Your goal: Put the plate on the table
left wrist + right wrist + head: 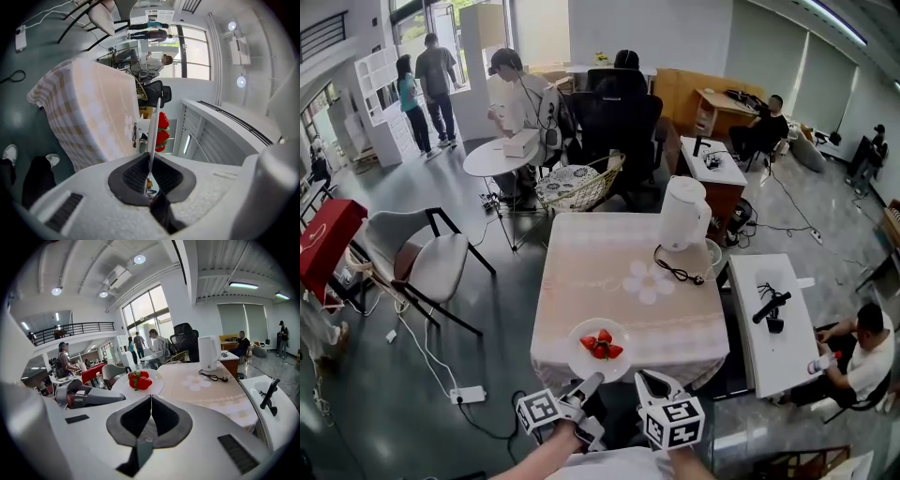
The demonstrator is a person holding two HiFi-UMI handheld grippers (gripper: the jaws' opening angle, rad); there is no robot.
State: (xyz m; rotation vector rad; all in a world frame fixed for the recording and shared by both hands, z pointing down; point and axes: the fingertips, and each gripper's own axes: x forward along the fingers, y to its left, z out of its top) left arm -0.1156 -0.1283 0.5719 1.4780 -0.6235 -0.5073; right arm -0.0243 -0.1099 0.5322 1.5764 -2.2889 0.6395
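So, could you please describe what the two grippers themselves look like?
Both the left gripper and right gripper have pale grey, rough-textured bodies tapering to two jaws lined with dark ribbed pads. Each carries a white cube printed with black square markers.

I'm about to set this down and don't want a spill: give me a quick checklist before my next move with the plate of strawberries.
1. Left gripper grip on the plate: ok, jaws shut on its rim.
2. Strawberries settled mid-plate: ok.
3. Right gripper empty: ok, jaws shut on nothing, close by the rim.
4. Landing spot on the tablecloth: ok, bare ahead; the kettle and its cord lie at the far end.
5. Plate fully over the table: cannot tell, it is at the near edge.
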